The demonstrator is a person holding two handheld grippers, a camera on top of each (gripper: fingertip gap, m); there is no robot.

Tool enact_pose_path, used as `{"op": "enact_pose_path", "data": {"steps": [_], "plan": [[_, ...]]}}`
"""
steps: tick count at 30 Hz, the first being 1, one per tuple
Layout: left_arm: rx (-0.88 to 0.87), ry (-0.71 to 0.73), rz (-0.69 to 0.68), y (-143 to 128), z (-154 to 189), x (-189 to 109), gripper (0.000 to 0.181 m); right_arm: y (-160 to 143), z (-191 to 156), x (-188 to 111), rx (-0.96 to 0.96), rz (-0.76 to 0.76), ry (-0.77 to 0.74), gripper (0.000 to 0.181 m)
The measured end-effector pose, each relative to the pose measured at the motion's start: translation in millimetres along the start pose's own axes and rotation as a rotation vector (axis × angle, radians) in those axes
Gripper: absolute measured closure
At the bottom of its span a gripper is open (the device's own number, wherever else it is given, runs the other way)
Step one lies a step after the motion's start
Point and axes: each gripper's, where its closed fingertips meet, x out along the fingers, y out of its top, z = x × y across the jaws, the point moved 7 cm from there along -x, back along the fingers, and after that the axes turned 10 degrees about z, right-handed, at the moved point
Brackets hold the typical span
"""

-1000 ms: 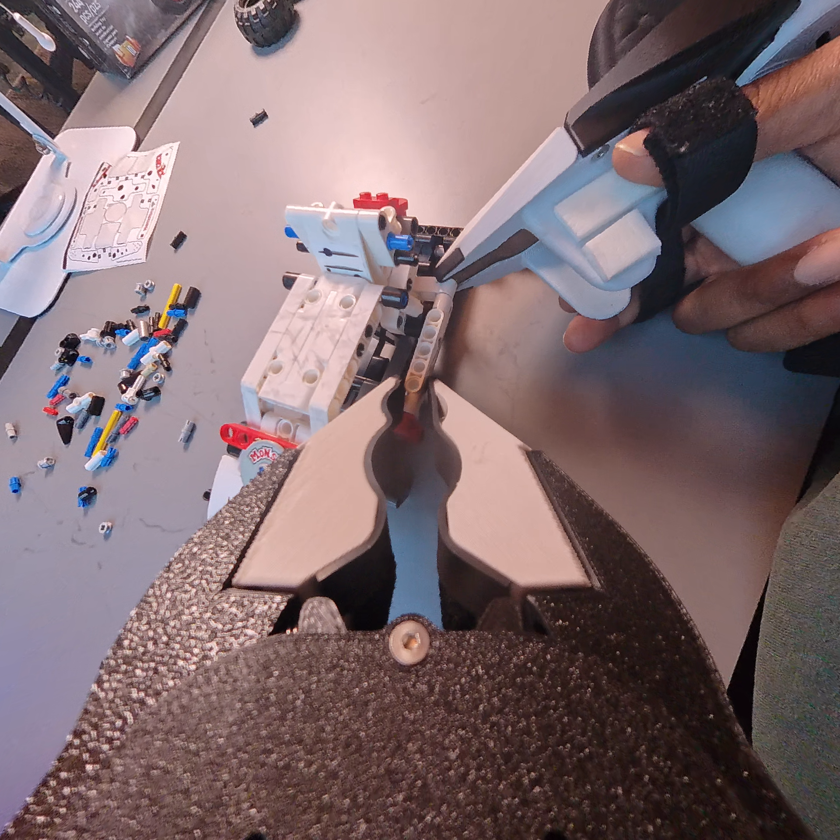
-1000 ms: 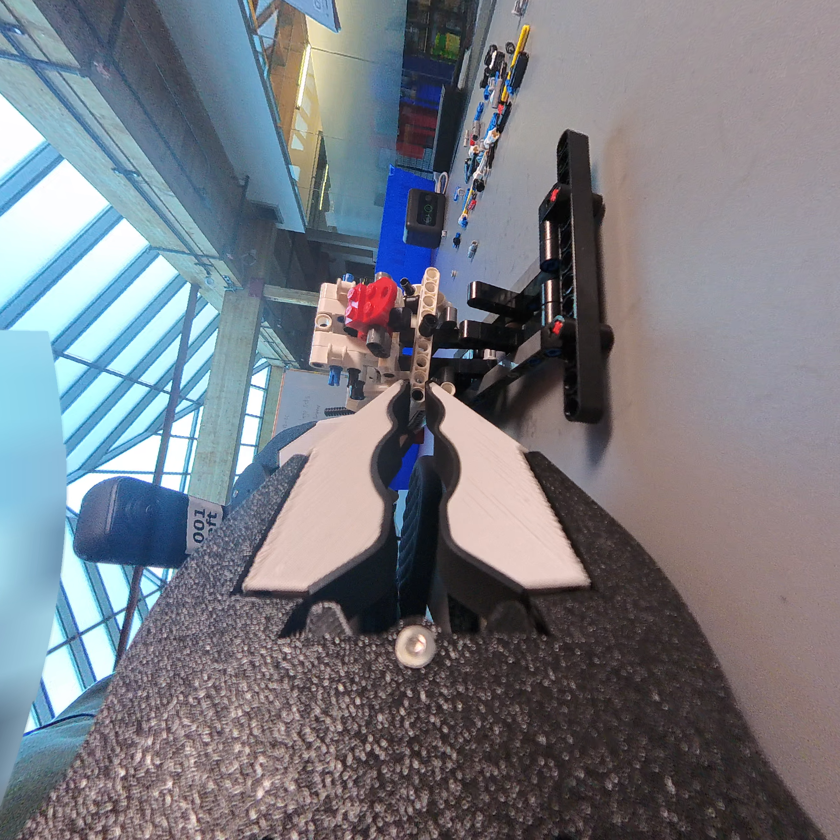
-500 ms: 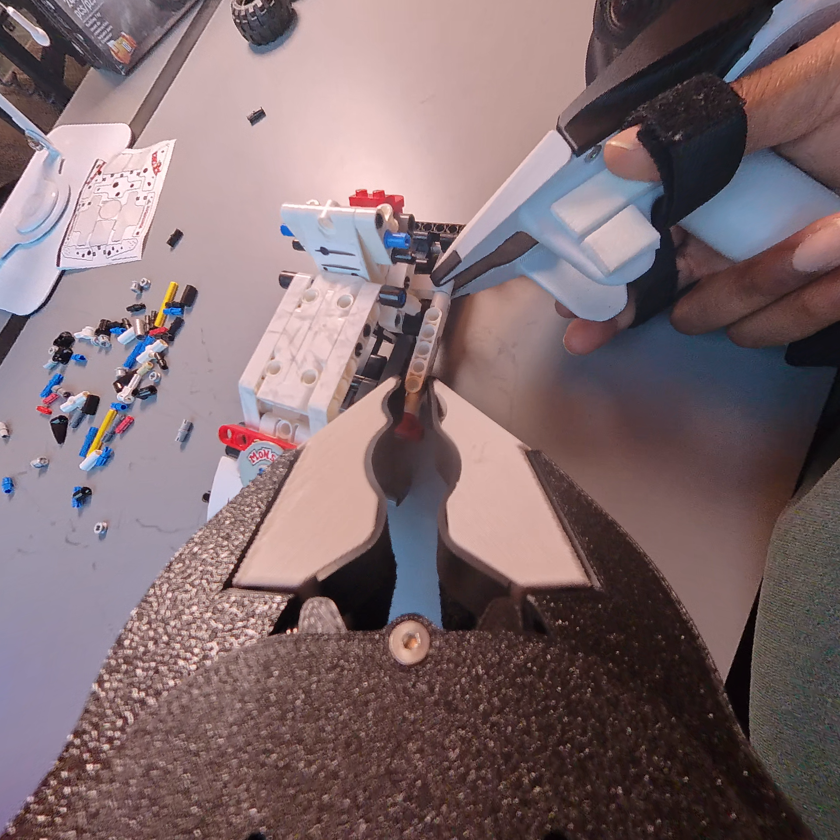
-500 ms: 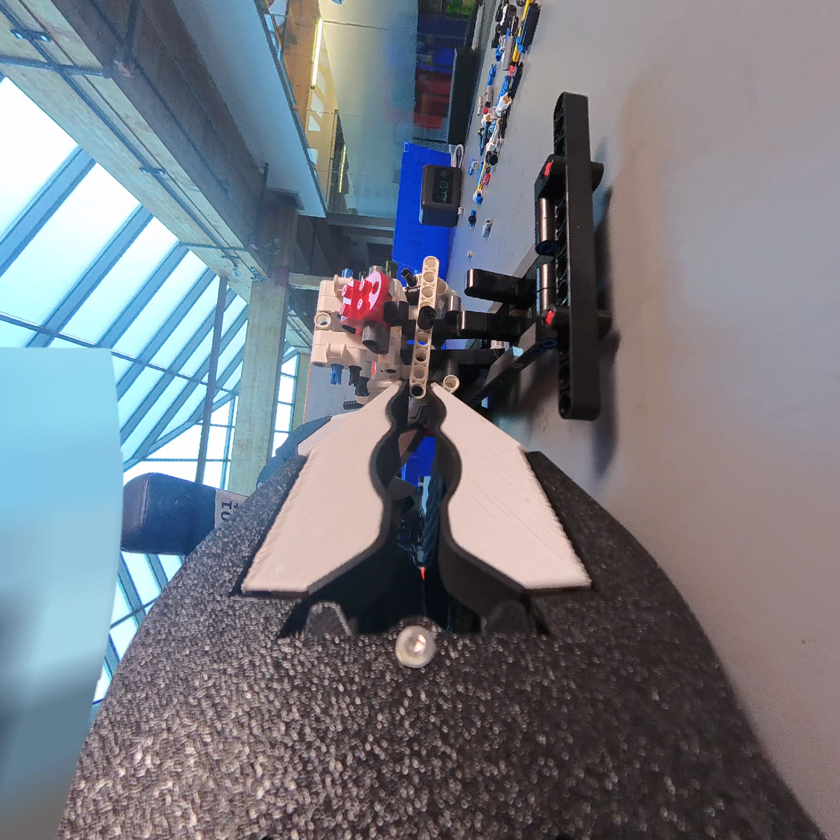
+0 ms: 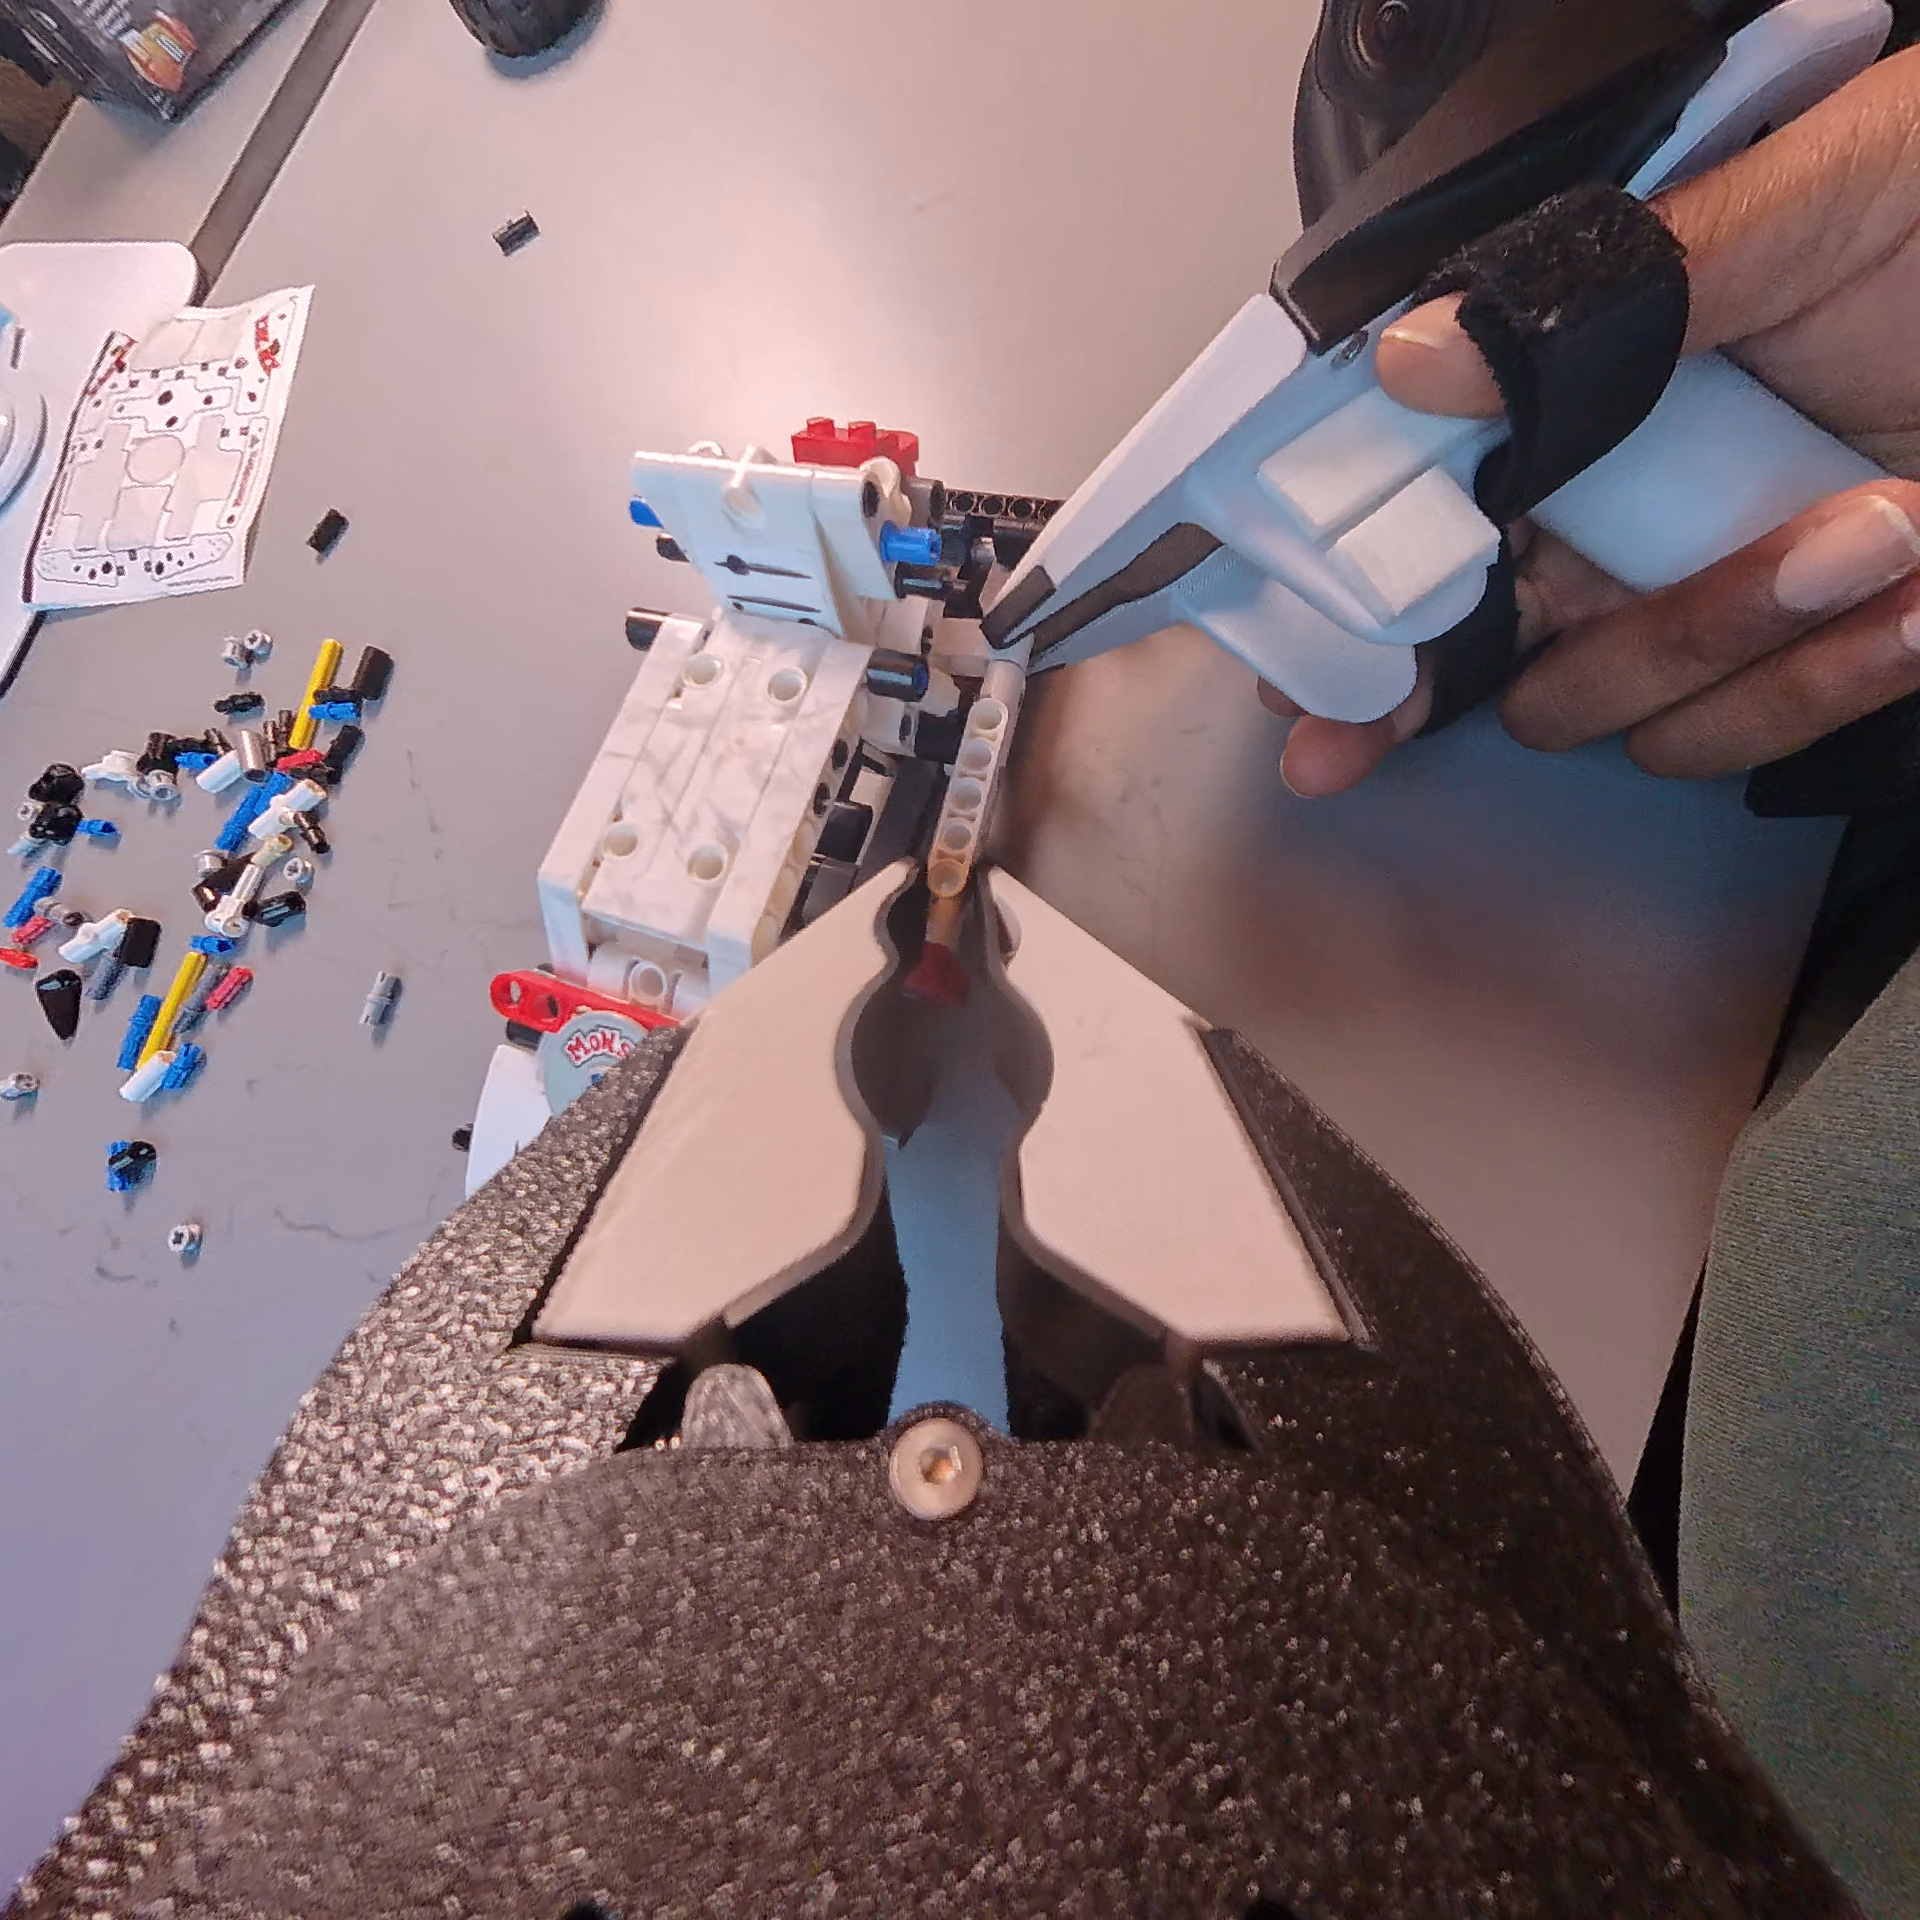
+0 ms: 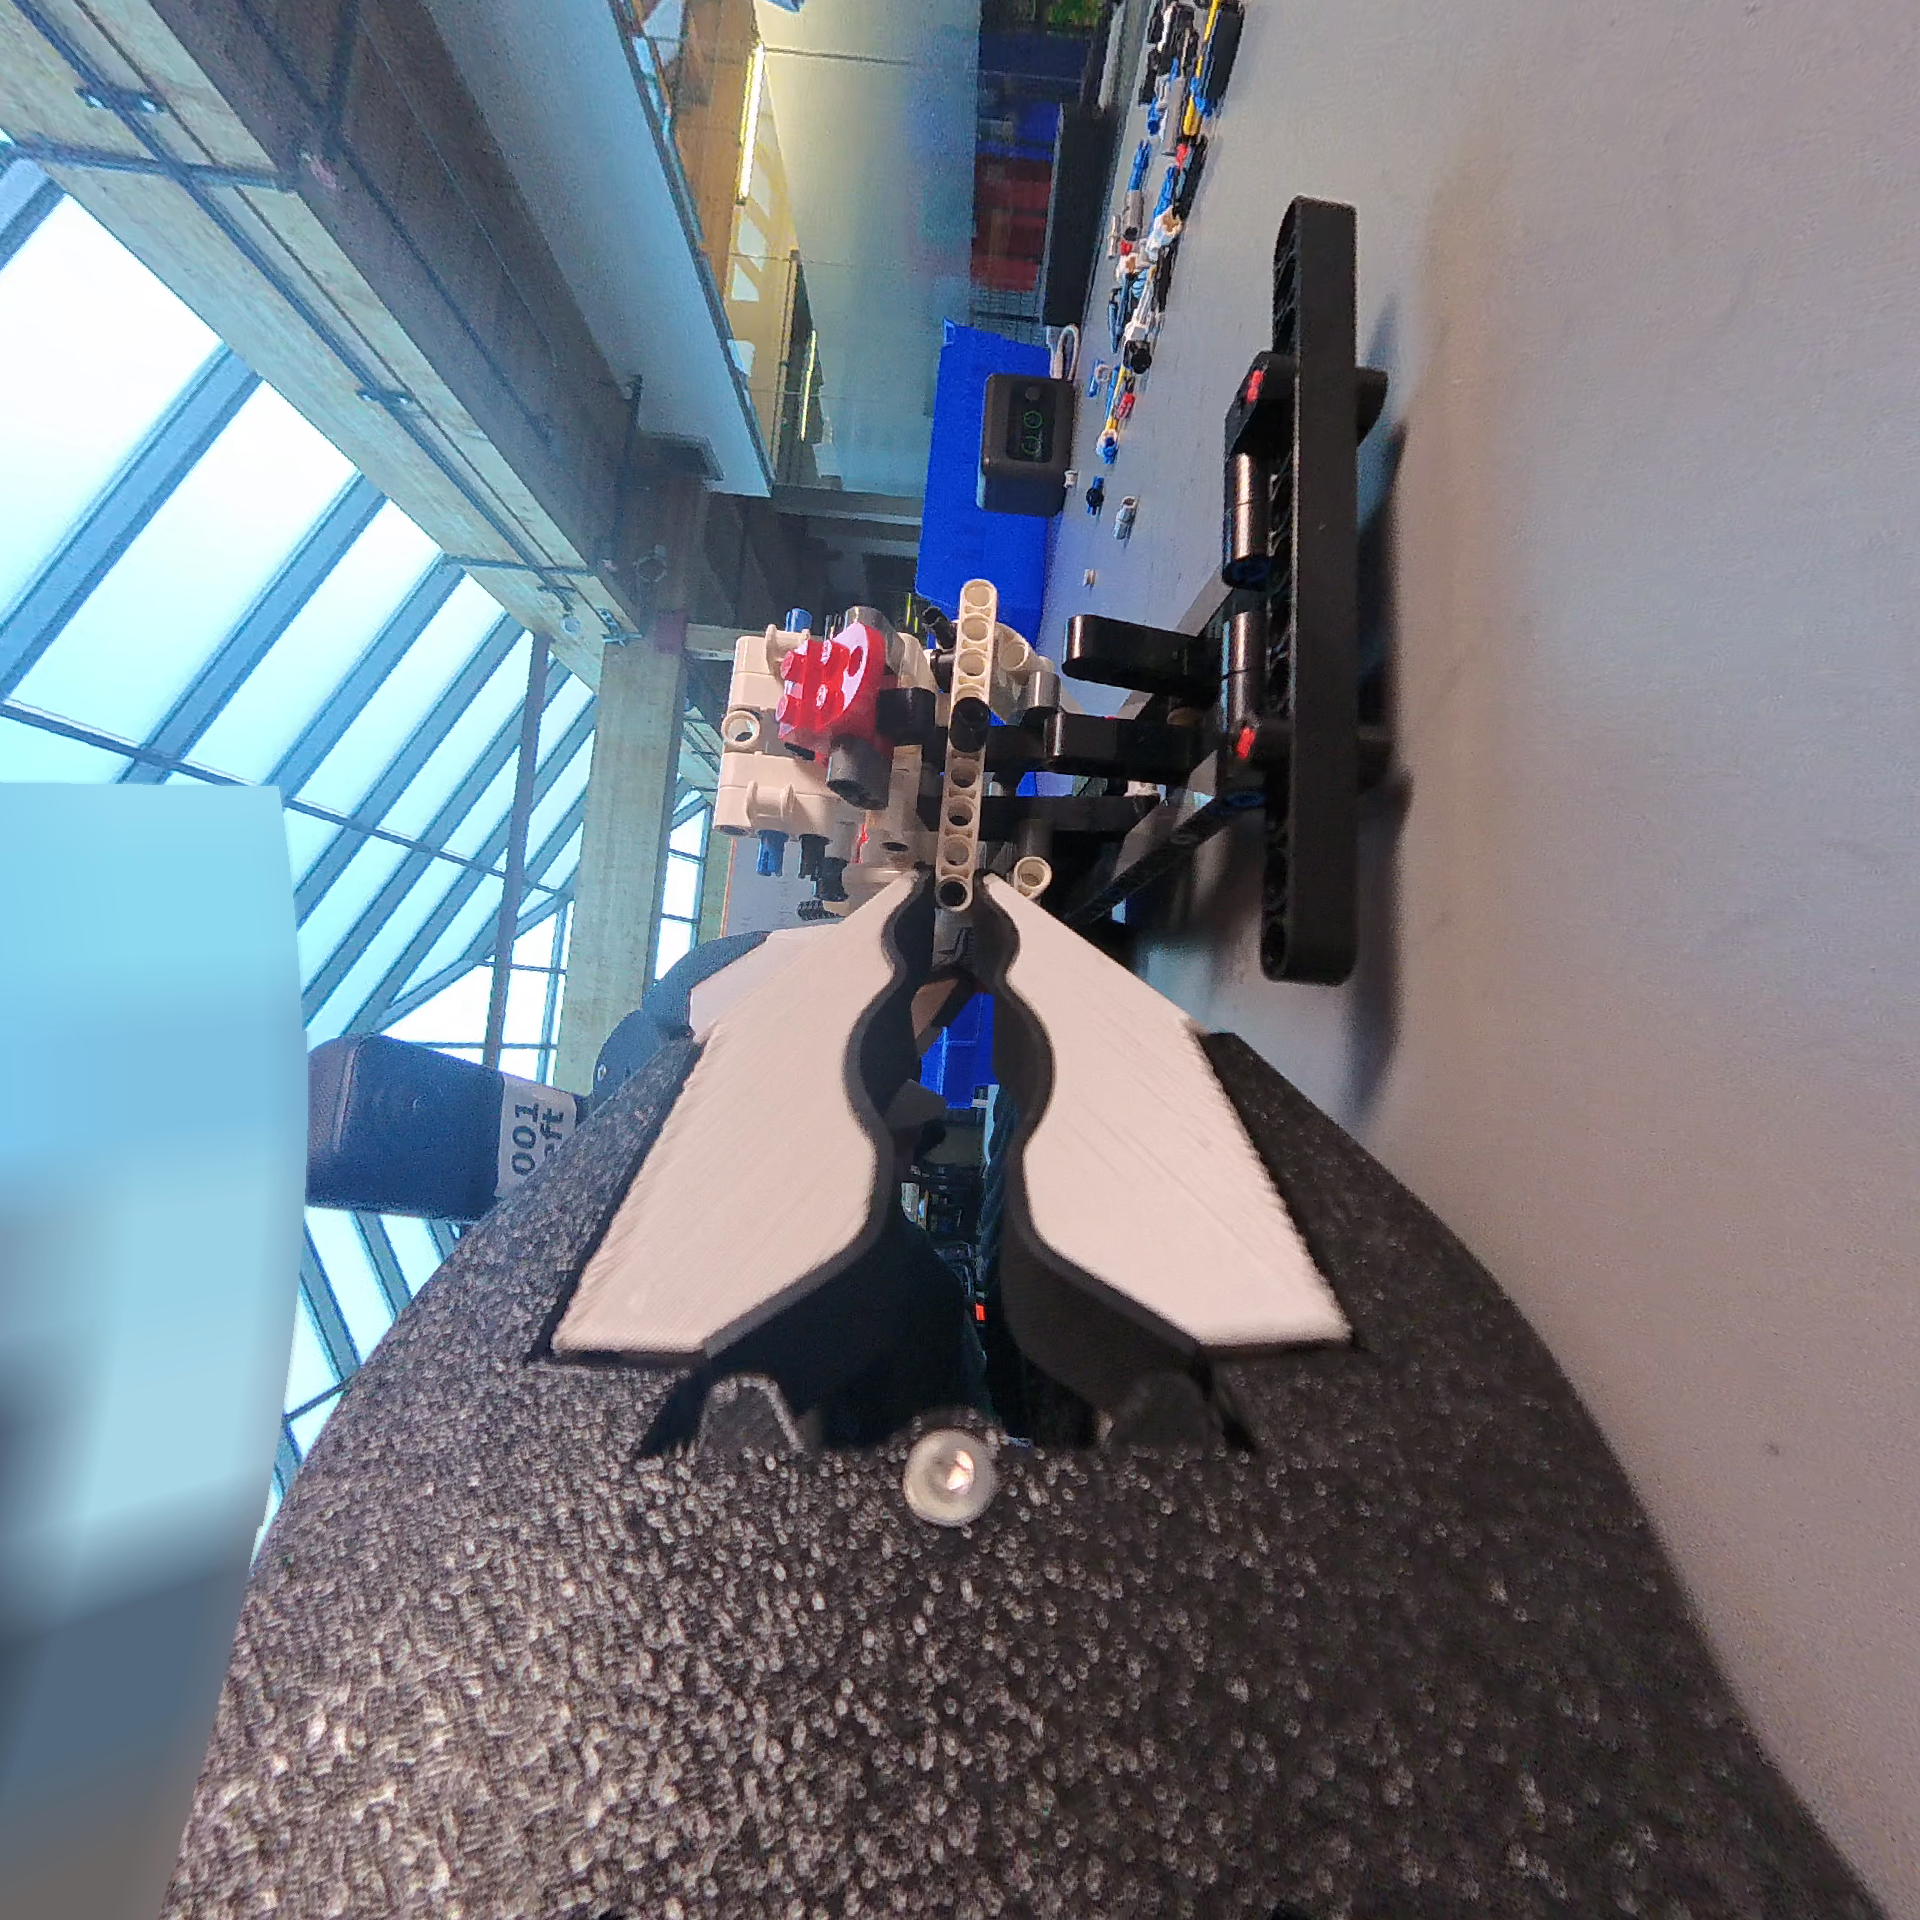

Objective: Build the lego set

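The partly built white Lego model (image 5: 717,769), with red pieces on top, lies on the grey table (image 5: 1299,1039). A white holed beam (image 5: 977,758) runs along its right side. My left gripper (image 5: 951,883) is shut on the beam's near end, where a tan pin with a red bush (image 5: 935,971) sits between the fingers. My right gripper (image 5: 1013,634), held by a hand, pinches the beam's far end. In the right wrist view the right gripper (image 6: 954,896) is shut on the beam (image 6: 964,748), with the model (image 6: 810,727) and its black frame (image 6: 1309,582) behind.
A scatter of small loose parts (image 5: 187,831) lies left of the model. A sticker sheet (image 5: 156,457), a black tyre (image 5: 520,16) and a box (image 5: 156,42) are at the far left. A green sleeve (image 5: 1818,1351) is at the right edge. A small black device (image 6: 1023,442) stands far off. Spacing between my two grippers at the tips: around 5 cm.
Both grippers keep their hold on the beam. The model and the right gripper have shifted only slightly, and the right wrist view has tilted a little.
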Motion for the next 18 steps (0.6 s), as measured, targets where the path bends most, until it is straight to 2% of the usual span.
{"op": "enact_pose_path", "data": {"steps": [1,18], "plan": [[-0.003,-0.007,-0.002,0.1,-0.5,0.0,0.174,0.1,0.0,-0.1,0.001,0.000,0.001,0.176],[-0.012,-0.067,-0.024,1.1,-4.8,0.8,0.175,0.8,1.0,-1.0,0.018,-0.003,0.007,0.176]]}}
